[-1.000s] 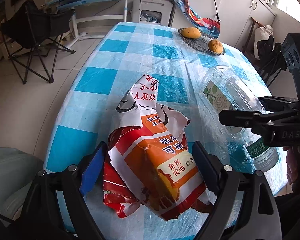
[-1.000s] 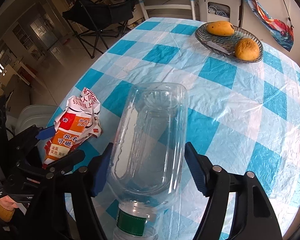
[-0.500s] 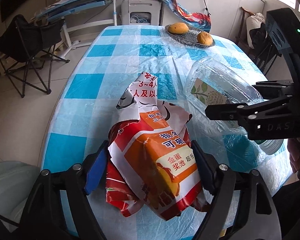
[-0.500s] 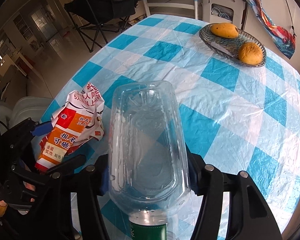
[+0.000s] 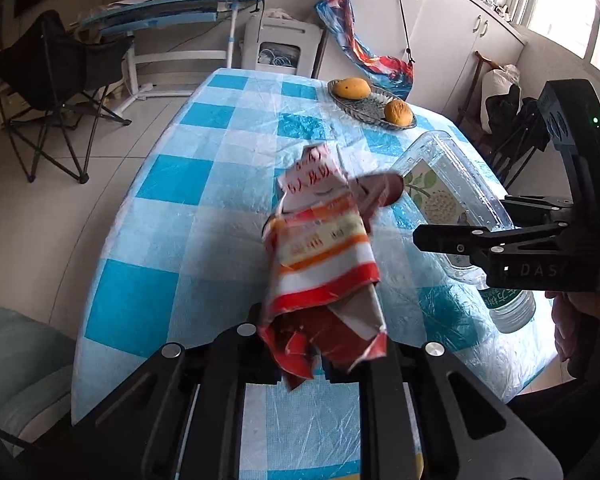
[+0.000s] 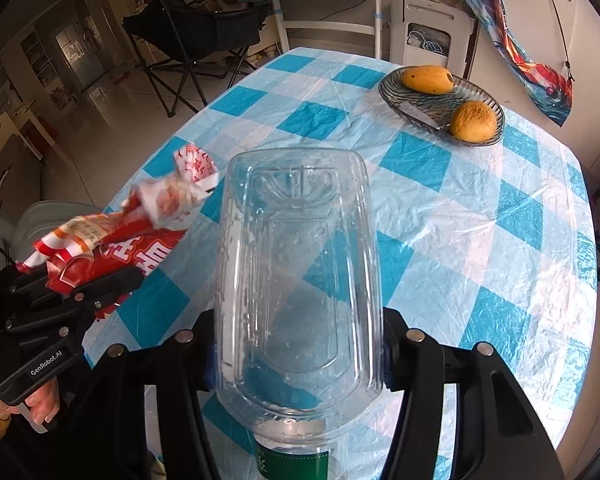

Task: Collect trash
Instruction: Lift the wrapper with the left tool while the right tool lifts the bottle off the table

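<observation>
A crumpled red, orange and white snack wrapper (image 5: 324, 248) hangs above the blue checked table (image 5: 220, 184). My left gripper (image 5: 324, 344) is closing its jaws and pinches the wrapper's lower end. The right wrist view shows the same wrapper (image 6: 112, 240) sticking out of the left gripper (image 6: 108, 284). A clear, empty plastic bottle (image 6: 300, 280) with a green label lies bottom-forward between the pads of my right gripper (image 6: 298, 344), which press on its sides. From the left wrist, the bottle (image 5: 448, 192) and right gripper (image 5: 480, 220) are on the right.
A glass dish (image 6: 392, 98) with two yellow fruits stands at the table's far end. A black folding chair (image 5: 48, 76) and a desk are beyond on the left. A pale seat (image 5: 16, 360) sits beside the table's near left edge. A hand (image 5: 580, 320) holds each gripper.
The left jaws closed from wide open onto the wrapper, crushing it and raising it off the table. The right jaws narrowed onto the bottle, whose far end tipped up.
</observation>
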A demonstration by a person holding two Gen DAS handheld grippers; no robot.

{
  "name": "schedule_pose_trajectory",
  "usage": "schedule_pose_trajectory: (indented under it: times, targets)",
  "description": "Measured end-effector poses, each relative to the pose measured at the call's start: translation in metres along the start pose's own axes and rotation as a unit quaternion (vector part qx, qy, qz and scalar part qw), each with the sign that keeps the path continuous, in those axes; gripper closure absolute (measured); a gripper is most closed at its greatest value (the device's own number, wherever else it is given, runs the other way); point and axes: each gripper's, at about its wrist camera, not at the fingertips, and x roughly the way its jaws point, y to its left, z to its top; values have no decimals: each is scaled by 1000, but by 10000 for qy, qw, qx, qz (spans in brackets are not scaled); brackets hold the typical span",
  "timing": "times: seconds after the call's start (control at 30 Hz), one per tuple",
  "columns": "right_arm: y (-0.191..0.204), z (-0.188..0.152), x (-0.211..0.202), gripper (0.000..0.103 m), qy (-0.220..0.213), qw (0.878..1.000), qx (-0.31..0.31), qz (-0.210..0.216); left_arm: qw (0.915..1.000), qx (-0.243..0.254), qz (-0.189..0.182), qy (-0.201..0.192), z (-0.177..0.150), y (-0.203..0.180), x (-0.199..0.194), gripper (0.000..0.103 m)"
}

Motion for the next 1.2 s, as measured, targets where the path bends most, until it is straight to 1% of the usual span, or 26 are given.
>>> schedule_pose_trajectory:
  times: [0.07,0.13,0.17,0.2,0.23,0.27,0.3,0.37,0.43,0.53,0.6,0.63,0.7,0.77,0.83,0.9,0.97,1.03,1.07,1.13,1.2]
  targets:
    - [1,-3,2,47,66,10000,-4,-22,9999,-36,28,98,-4,1,3,90]
    - [3,-6,5,47,137,9999,-19,-26,9999,-75,43,104,-6,2,3,89]
    - [3,-7,6,47,157,9999,-24,-31,9999,-104,46,113,-6,3,3,85]
    - [4,-8,6,47,170,9999,-22,-23,9998,-140,63,139,-6,4,3,79]
    - [3,-9,6,47,184,9998,-21,-12,9996,-208,127,171,-6,7,5,58]
    - [3,-9,6,43,182,9998,-19,-26,9993,-297,184,143,-6,10,4,47]
    - [3,-10,5,39,166,9998,-23,-45,9989,-379,237,105,-6,13,4,45]
    - [2,-10,4,37,150,9999,-7,-63,9983,-490,315,93,-4,19,4,37]
    - [0,-10,4,36,145,9999,22,-43,9973,-608,409,42,-1,24,3,31]
    - [-1,-10,4,36,164,9999,5,-29,9971,-599,469,-42,2,26,2,28]
    - [0,-10,6,36,187,9998,-39,-38,9981,-467,406,-48,4,21,3,26]
    - [0,-10,6,36,202,9998,-63,-47,9989,-366,289,14,5,17,5,23]
    - [0,-10,8,35,236,9997,-88,-50,9997,-68,24,238,3,3,11,23]
    - [-1,-10,9,35,256,9996,-99,-72,9986,259,-228,401,-1,-13,14,23]
    - [-4,-10,7,35,220,9997,-81,-120,9972,475,-430,396,-2,-24,11,23]
    - [-7,-8,1,35,91,9999,-10,-104,9964,554,-548,341,-1,-28,5,22]
    - [-9,-5,-5,33,-91,9999,104,-15,9962,414,-697,311,2,-24,0,20]
    - [-7,-3,-8,31,-222,9995,156,151,9960,94,-850,272,7,-13,-3,18]
    - [-4,-2,-6,31,-211,9996,105,136,9960,-58,-854,236,9,-8,-4,17]
    - [5,-1,2,30,-82,9999,-100,23,9969,-330,-683,188,11,3,-1,16]
    - [12,-2,10,29,44,9995,-309,-95,9965,-599,-525,236,12,13,7,16]
